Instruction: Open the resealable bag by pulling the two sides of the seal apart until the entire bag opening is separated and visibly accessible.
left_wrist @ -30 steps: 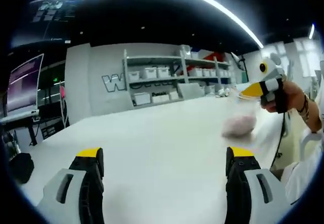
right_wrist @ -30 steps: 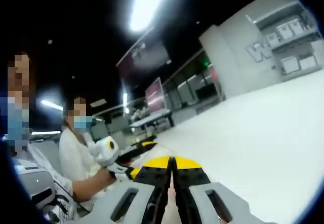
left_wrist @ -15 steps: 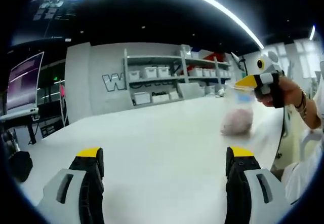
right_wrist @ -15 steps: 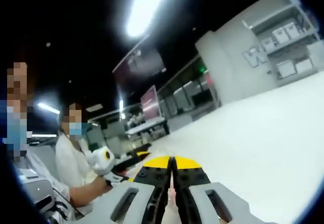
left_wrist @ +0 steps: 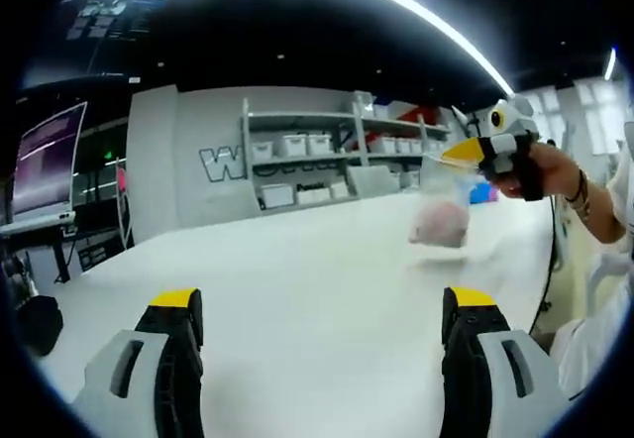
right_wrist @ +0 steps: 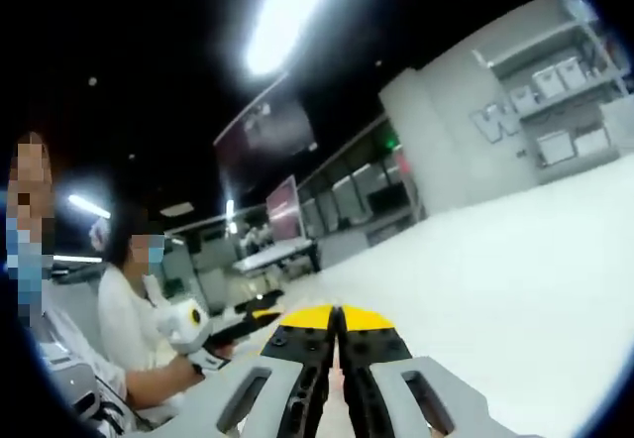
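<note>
Right claw (left_wrist: 458,151): pinched on the bag (left_wrist: 441,218) top edge, now lifted higher off the table (left_wrist: 297,289).
Left claw (left_wrist: 322,344): spread wide, empty; bag ahead and right.
Meaning: seal unopened, I need a 2nd grip.

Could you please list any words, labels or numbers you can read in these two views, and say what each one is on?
"W": large outlined letter on the grey wall beside the shelving; the following letters are hidden by the shelves.
Monitor text: too blurred to read.
Shelf bins: no readable labels.
</note>
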`<state>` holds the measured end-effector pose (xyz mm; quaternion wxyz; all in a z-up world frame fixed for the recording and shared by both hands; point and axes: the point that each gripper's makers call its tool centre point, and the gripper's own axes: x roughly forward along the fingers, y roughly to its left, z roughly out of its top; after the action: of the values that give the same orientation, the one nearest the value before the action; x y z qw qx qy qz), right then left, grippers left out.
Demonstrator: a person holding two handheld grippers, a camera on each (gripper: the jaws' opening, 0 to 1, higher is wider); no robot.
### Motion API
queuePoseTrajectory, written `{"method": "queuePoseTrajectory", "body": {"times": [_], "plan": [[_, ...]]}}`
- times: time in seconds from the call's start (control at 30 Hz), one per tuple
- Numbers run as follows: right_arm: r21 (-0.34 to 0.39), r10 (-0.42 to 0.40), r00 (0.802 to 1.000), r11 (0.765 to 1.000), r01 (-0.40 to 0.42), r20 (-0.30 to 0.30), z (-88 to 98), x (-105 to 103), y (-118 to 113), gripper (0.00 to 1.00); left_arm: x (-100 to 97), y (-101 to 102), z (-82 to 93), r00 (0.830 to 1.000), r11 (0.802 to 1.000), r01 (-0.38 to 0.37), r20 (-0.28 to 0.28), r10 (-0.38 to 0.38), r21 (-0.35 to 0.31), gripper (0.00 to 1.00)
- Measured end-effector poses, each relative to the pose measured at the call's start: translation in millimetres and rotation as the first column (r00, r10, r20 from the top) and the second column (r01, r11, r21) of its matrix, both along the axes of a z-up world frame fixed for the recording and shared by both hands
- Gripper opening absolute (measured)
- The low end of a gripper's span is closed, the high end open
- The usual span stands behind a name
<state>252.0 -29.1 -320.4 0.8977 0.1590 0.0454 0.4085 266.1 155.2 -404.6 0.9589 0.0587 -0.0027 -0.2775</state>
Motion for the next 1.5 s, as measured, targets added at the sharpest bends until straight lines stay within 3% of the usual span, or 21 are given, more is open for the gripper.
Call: {"method": "queuePoseTrajectory", "body": {"times": [0.77, 1.1, 1.5], "plan": [[-0.043, -0.109, 0.991, 0.993, 0.106, -0.071, -2.4, 89, -21, 0.0, 1.1, 1, -0.6, 1.0, 1.0, 0.005, 0.006, -0.005, -0.009, 1.0], [-0.082, -0.167, 0.984, 0.983, 0.162, -0.06, 1.8, 124, -28, 0.0, -0.2, 1, -2.5, 1.0, 1.0, 0.008, 0.008, -0.007, -0.007, 1.0], [-0.114, -0.226, 0.971, 0.97, 0.217, -0.08, -8.2, 166, -36, 0.0, -0.1, 0, -3.9, 1.0, 1.0, 0.006, 0.014, -0.006, 0.001, 1.0]]}}
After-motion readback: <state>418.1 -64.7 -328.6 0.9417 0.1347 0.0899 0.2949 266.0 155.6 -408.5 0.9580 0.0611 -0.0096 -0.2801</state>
